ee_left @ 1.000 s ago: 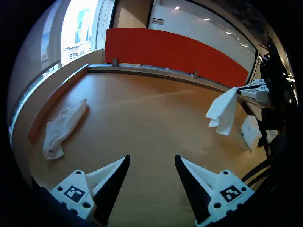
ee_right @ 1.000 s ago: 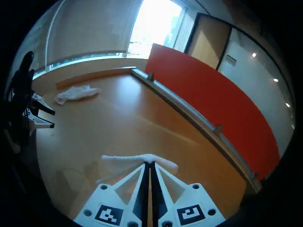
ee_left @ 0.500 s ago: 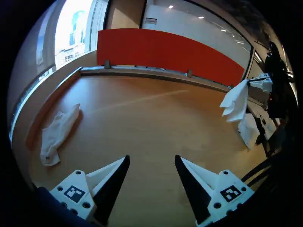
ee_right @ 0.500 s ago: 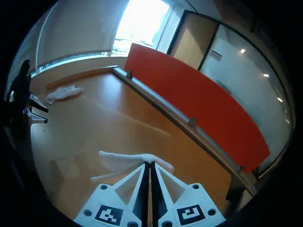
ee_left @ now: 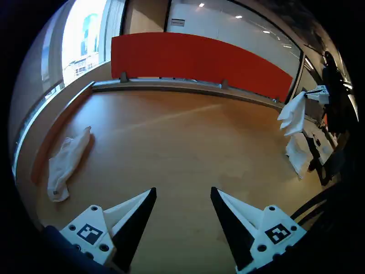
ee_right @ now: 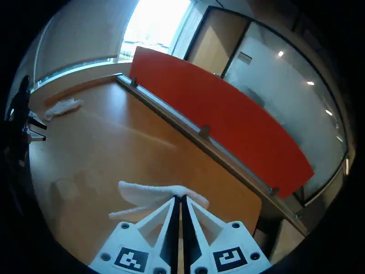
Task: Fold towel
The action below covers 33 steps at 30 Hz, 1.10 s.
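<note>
Right gripper [ee_right: 181, 199]: jaws together, pinching a white towel [ee_right: 153, 194] by one edge. In the left gripper view the towel hangs bunched off the right end of the red partition [ee_left: 200, 59]. Left gripper [ee_left: 182, 189]: spread wide, empty, facing the partition's middle. Second towel [ee_left: 66, 160] lies crumpled toward the partition's left end. My worry is the single pinch on limp cloth, which may slip or land twisted. My left gripper is well apart, so it can't catch a corner.
</note>
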### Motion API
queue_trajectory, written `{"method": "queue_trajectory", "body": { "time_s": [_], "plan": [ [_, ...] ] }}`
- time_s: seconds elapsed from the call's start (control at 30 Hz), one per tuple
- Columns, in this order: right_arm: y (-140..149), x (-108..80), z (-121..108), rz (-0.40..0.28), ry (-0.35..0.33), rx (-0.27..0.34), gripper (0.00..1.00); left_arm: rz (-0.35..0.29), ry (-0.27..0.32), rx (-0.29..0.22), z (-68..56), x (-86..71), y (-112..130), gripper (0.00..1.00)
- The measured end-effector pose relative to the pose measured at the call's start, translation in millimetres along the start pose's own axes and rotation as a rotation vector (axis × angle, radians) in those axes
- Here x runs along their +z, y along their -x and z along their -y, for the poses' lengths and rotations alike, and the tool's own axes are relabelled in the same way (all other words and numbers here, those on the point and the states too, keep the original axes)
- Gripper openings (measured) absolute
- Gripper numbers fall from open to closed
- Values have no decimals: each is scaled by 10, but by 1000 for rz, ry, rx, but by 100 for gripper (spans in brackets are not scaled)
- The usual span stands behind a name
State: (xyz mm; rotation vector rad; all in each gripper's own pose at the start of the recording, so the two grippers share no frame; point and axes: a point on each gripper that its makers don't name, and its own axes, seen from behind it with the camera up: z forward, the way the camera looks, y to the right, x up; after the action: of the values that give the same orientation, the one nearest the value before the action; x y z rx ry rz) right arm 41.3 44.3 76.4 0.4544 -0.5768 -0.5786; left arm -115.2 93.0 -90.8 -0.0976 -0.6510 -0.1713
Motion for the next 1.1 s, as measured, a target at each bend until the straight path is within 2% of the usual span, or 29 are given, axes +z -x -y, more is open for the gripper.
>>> {"method": "queue_trajectory", "body": {
  "time_s": [0.27, 0.47, 0.8, 1.1],
  "plan": [
    [269, -77, -391, 32, 31, 10, 2, 12, -2, 2, -117, 47, 1, 87],
    [473, -113, -571, 51, 45, 24, 2, 16, -2, 19, -223, 71, -24, 88],
    [837, -256, -686, 76, 61, 51, 2, 28, 8, 41, -380, 104, -24, 88],
    [1410, -498, -677, 126, 90, 97, 2, 36, 18, 64, -475, 100, -2, 87]
  ]
}}
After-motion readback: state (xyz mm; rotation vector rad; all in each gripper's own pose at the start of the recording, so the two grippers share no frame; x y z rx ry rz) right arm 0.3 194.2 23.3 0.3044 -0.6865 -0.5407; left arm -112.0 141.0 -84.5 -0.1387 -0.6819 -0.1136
